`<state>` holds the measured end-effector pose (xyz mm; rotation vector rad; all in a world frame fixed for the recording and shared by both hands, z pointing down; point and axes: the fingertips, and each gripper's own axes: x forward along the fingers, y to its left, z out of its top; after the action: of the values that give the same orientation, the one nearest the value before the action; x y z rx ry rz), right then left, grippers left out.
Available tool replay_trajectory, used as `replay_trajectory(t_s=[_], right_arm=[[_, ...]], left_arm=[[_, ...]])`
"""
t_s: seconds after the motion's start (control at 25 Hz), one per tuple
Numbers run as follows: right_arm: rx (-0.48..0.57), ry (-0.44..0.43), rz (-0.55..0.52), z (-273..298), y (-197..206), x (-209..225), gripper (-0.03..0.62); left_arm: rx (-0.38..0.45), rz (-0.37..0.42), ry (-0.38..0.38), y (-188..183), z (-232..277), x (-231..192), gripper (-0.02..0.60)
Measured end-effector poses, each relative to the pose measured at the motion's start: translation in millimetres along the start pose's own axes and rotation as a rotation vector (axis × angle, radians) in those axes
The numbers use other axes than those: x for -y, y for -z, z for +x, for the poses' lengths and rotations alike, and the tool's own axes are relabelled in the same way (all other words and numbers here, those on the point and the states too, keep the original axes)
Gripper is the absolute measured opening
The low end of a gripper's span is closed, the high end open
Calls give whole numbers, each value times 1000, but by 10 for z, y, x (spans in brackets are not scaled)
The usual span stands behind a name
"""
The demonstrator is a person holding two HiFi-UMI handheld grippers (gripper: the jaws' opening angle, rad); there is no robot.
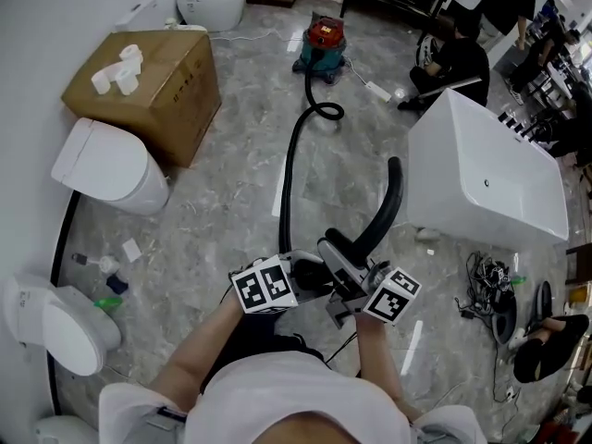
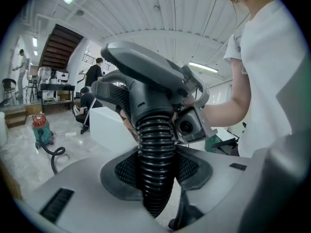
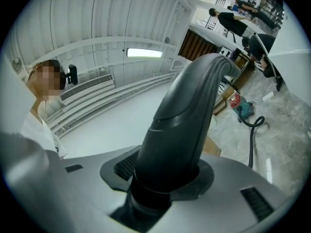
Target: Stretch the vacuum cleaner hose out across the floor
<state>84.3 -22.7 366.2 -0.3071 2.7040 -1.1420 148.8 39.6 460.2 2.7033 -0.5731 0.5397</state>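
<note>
- Left of the white bathtub (image 1: 481, 169), the vacuum cleaner hose (image 1: 294, 155) is lying on the floor. It is running from the red-topped vacuum cleaner (image 1: 323, 44) through one loop toward the person.
- Its ribbed end is sitting between the left gripper's (image 2: 156, 178) jaws, which are pressing on it from both sides.
- The right gripper (image 3: 165, 178) is clamping the smooth black handle (image 3: 189, 106).
- Both forearms are reaching forward, bringing the grippers close together.
- Farther left of the bathtub, a cardboard box (image 1: 162, 86) is carrying white rolls (image 1: 118, 72) on its closed top.
</note>
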Motion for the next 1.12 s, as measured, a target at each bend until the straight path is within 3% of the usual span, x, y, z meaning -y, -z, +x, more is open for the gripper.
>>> replay_trajectory(t_s=[0.28, 0.56, 0.68, 0.8, 0.96, 1.12], right_arm=[[-49, -62, -148, -241, 224, -399, 181], [-77, -178, -184, -575, 463, -966, 181], [-95, -184, -255, -647, 573, -1170, 181], [-101, -161, -304, -770, 513, -1282, 181], [-259, -177, -442, -784, 673, -1446, 181], [-446, -225, -503, -784, 1019, -1561, 181]], left_arm=[[101, 20, -71, 10, 37, 322, 182], [241, -93, -155, 51, -252, 895, 226], [222, -112, -187, 201, -440, 1067, 237], [188, -165, -223, 409, -792, 1125, 293], [139, -77, -306, 367, -1404, 1139, 298], [48, 183, -413, -19, -1867, 1198, 298]])
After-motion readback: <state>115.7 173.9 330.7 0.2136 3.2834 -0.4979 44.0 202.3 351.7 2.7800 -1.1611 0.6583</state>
